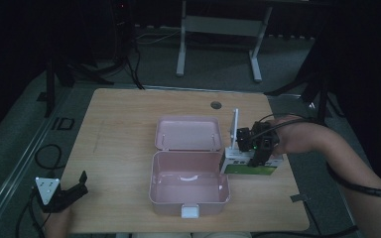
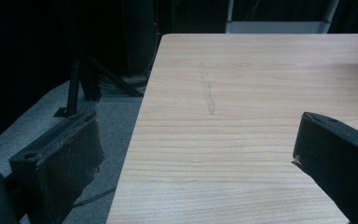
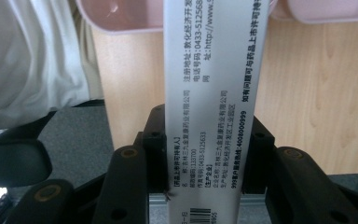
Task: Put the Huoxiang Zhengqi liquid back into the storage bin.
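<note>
While its jaws clamp the narrow printed side of a white-and-green cardboard box (image 1: 252, 166), the right gripper (image 1: 256, 148) holds it just beside the open pink plastic case (image 1: 191, 186); the left gripper (image 1: 64, 194) rests spread apart over the smooth wooden table (image 1: 119, 139).

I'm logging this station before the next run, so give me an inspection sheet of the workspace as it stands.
Surface: pale wooden table, with a grommet hole near the far edge and a faint scuff.
Job's things: pink lunch box with its lid open; green and white carton just right of it.
Clutter: nothing seen.
Grippers: right tongs shut on the carton; left tongs open, empty, at the near left corner.
Cables: one trails along the right forearm; loops on the floor at left.
Surroundings: dark room, grey floor, white table frame behind, black stand legs.
</note>
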Tool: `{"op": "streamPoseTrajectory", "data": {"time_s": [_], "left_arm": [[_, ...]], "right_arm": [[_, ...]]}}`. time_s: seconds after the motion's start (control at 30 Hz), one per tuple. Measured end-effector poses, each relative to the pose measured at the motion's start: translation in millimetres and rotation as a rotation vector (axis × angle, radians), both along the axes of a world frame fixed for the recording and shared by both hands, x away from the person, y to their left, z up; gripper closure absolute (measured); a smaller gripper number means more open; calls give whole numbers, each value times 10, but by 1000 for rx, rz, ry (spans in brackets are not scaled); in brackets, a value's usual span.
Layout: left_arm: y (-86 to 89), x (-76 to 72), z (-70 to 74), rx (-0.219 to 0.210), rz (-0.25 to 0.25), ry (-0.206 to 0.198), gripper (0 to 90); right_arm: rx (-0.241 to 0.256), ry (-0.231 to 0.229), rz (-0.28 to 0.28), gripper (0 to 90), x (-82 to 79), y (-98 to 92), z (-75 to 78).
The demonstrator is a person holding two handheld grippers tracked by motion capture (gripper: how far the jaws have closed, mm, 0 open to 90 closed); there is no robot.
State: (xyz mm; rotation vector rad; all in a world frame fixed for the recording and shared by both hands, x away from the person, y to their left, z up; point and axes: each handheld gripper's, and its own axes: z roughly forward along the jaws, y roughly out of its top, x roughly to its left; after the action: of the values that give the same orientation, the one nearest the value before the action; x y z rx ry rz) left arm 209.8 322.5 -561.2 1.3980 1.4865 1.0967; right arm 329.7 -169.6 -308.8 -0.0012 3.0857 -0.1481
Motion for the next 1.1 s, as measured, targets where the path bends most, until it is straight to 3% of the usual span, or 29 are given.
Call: {"op": "streamPoseTrajectory", "data": {"time_s": [0.33,0.47,0.8,1.1], "left_arm": [[1,0,0,0,1,0,17],[2,-1,1,1,-1,3,17],[4,-2,0,0,-4,-1,17],[5,0,0,-1,-6,1,17]], "right_arm": [[-13,12,33,621,-44,239,-38],[-7,37,41,621,-85,407,-29],[12,46,105,621,-199,791,-2],[9,69,141,620,-285,1052,-78]]}}
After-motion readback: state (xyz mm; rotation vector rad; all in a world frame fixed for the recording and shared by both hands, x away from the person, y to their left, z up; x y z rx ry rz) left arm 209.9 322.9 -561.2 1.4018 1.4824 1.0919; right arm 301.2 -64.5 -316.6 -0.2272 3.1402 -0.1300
